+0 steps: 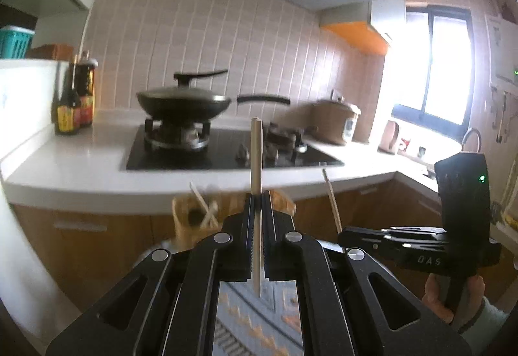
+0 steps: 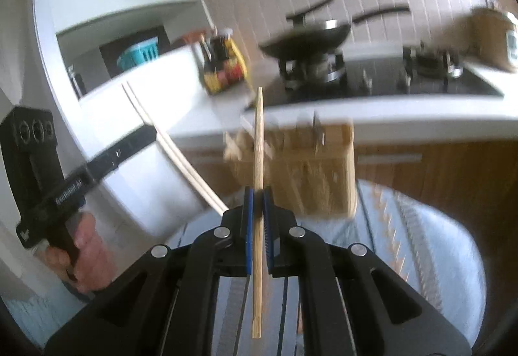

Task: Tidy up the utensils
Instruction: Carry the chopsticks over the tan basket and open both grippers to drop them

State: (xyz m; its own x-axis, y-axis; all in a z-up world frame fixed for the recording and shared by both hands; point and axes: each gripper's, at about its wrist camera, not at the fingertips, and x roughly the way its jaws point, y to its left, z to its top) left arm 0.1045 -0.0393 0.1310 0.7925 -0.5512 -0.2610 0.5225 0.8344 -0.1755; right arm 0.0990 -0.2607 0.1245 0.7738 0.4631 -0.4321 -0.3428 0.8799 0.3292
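Left wrist view. A pair of pale wooden chopsticks [image 1: 256,161] is pinched upright between the pressed-together fingers of the left gripper [image 1: 258,203], the long axis running nearly vertical, with one end above the fingers and the other below them. Beyond and just below the fingertips, a light wooden utensil holder [image 1: 191,223] is seen in front of the brown cabinet doors, under the edge of the white counter [image 1: 64,168]; a few slanted sticks are held in it, though blur hides their exact number. At the right, the right gripper [image 1: 343,236] is seen side-on, with a single pale chopstick [image 1: 332,200] rising obliquely from its tip.

Right wrist view. A single bamboo chopstick [image 2: 258,161] is clamped between the closed fingers of the right gripper [image 2: 258,194], its long axis upright and slightly tilted. The wooden holder [image 2: 323,168] lies directly ahead and a little right of the fingers, apparently the nearer of the two to it; its contents are blurred, dark utensil tips showing above the rim. At the left, the left gripper [image 2: 145,132] carries its two chopsticks [image 2: 181,161] on a slant. Lowering each stick end-first into the holder is judged the coming move.
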